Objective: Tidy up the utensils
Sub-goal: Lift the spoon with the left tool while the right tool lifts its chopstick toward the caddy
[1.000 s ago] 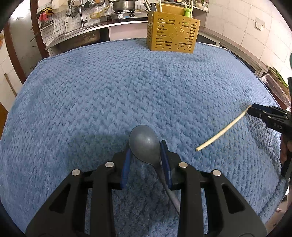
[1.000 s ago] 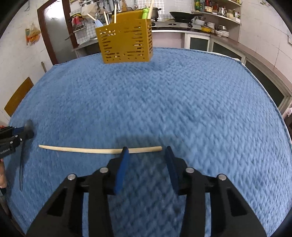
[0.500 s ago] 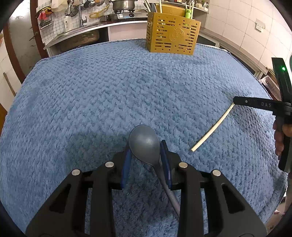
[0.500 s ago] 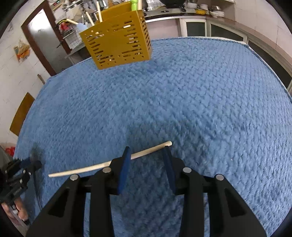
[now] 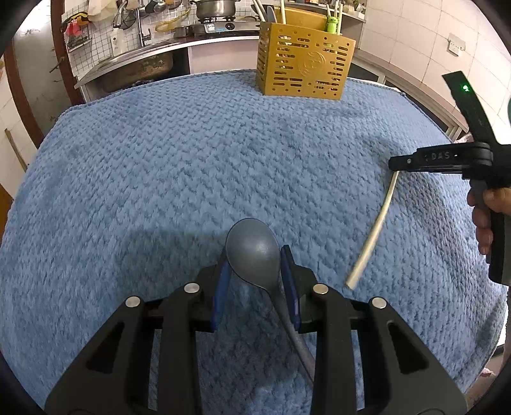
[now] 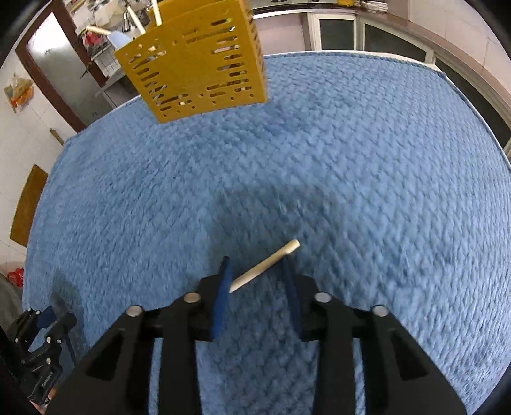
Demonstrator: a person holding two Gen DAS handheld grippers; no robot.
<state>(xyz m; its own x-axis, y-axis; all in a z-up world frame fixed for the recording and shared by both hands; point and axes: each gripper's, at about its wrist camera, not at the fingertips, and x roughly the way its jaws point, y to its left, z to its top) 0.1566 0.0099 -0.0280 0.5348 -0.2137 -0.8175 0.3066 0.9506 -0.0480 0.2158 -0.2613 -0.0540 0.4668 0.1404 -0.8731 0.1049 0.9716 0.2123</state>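
My left gripper (image 5: pixel 254 258) is shut on a grey spoon (image 5: pixel 252 250), bowl forward, handle running back under the right finger, just above the blue towel (image 5: pixel 159 178). My right gripper (image 6: pixel 257 271) is shut on a cream chopstick (image 6: pixel 268 263) near its thick end and holds it lifted and tilted; in the left wrist view the chopstick (image 5: pixel 375 226) hangs down from the right gripper (image 5: pixel 396 162). The yellow slotted utensil holder (image 5: pixel 305 68) stands at the towel's far edge; it looms near in the right wrist view (image 6: pixel 194 64).
The holder has several utensils in it. Behind the table runs a kitchen counter with a sink (image 5: pixel 134 68) and a stove with a pot (image 5: pixel 214 8). The left gripper shows at the lower left of the right wrist view (image 6: pixel 41 344).
The right gripper has lifted the chopstick off the towel, swung it towards upright and moved closer to the yellow holder. The left gripper has held still with the spoon.
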